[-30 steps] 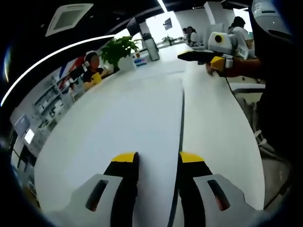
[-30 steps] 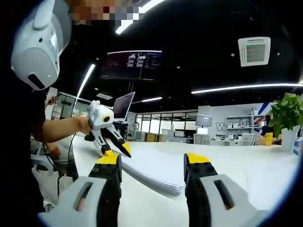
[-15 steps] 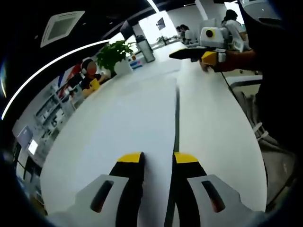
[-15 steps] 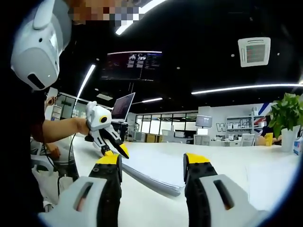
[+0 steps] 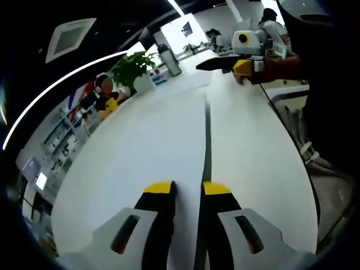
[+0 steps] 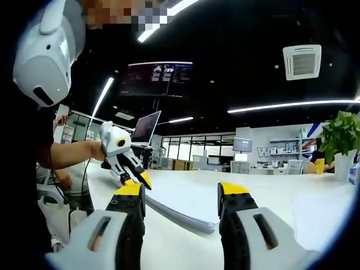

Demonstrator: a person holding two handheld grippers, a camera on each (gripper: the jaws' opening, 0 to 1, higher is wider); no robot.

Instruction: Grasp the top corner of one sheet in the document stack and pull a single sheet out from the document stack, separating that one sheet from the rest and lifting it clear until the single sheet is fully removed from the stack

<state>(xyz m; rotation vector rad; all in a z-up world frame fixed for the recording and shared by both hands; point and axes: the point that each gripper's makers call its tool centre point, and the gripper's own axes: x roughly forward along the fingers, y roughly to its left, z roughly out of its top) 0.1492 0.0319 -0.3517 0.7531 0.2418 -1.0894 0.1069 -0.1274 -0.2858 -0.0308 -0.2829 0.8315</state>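
A thick stack of white sheets (image 5: 152, 135) lies on the white table (image 5: 253, 152); its dark side edge runs straight ahead between my left jaws. My left gripper (image 5: 188, 188) sits at one end of the stack, one yellow-tipped jaw over the top sheet and the other on the table side, with a narrow gap between them. From the right gripper view the left gripper (image 6: 138, 179) points down at the far corner of the stack (image 6: 185, 205). My right gripper (image 6: 181, 194) stands wide open just short of the stack's near corner, holding nothing. It shows far ahead as the right gripper (image 5: 199, 66).
A potted plant (image 5: 132, 67) stands at the table's far side, seen again as the plant (image 6: 340, 138). A seated person in yellow (image 5: 107, 98) is beyond it. The person's dark sleeve and body (image 5: 326, 84) run along the table edge. An open laptop (image 6: 146, 126) stands behind.
My left jaws have drawn closer together over the stack's edge, and the left view has edged forward and tilted. The right gripper has held still.
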